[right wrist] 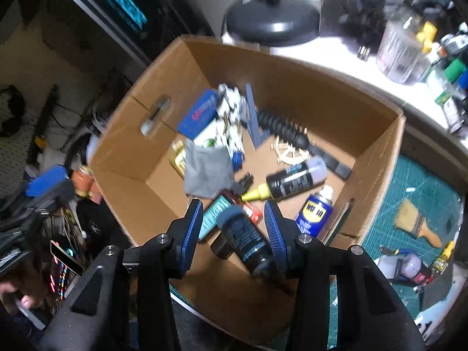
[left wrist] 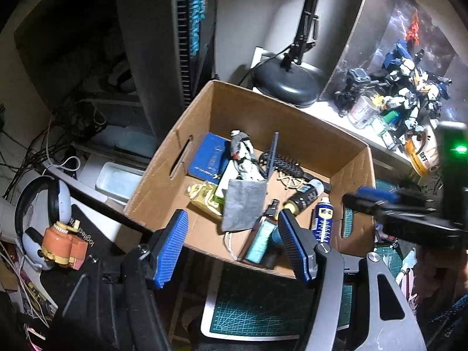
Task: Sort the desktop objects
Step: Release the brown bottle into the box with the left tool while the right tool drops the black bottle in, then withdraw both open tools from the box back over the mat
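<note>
On green cutting mat (right wrist: 421,175), cluttered cardboard box (right wrist: 377,158).

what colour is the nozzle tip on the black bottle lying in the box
Yellow. The black bottle shows its pointed nozzle best in the right wrist view.

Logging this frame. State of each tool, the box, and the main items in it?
left tool: open, empty, over the box's near edge
right tool: open; dark bottle between its fingers, grip unclear
cardboard box: open-topped, partly filled
WD-40 can: capped, leaning at the box wall
grey cloth: crumpled on other items
</note>
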`<action>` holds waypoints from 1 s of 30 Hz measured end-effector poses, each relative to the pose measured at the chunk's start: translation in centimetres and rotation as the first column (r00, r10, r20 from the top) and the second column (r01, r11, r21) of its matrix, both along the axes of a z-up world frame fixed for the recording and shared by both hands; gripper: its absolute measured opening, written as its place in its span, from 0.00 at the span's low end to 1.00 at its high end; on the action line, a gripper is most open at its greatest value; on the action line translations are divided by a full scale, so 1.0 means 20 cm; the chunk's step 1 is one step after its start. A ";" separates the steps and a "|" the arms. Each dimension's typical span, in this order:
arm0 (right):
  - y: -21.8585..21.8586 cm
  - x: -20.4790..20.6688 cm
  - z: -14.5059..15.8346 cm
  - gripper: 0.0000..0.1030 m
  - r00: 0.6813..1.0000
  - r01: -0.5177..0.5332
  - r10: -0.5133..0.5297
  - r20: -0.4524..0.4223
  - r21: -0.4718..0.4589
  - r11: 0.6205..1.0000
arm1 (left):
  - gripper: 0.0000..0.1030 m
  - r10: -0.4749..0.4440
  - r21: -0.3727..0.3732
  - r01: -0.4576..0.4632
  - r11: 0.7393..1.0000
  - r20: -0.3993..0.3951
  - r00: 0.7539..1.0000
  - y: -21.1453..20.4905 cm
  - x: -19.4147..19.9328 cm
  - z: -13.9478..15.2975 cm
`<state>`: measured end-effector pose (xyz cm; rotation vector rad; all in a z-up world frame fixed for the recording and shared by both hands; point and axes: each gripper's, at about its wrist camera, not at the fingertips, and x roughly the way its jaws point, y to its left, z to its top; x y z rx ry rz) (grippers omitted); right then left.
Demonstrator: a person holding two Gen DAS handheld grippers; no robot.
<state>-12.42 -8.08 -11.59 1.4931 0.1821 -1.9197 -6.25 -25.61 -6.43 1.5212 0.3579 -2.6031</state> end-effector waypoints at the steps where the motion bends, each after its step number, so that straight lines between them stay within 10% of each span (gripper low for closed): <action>1: 0.03 0.01 0.05 0.44 0.999 0.007 -0.008 -0.036 -0.022 1.000 | 0.62 -0.009 0.002 0.009 1.000 -0.004 1.000 0.01 -0.01 0.00; 12: 0.87 0.14 0.28 0.54 0.942 0.225 -0.252 -0.223 -0.139 0.964 | 0.62 -0.170 0.030 0.171 0.985 -0.046 0.984 0.43 -0.07 0.02; 30: 2.08 0.30 -0.13 0.53 0.847 0.527 -0.530 -0.041 -0.065 0.847 | 0.62 -0.540 0.078 0.543 0.836 -0.062 0.840 1.52 -0.08 -0.10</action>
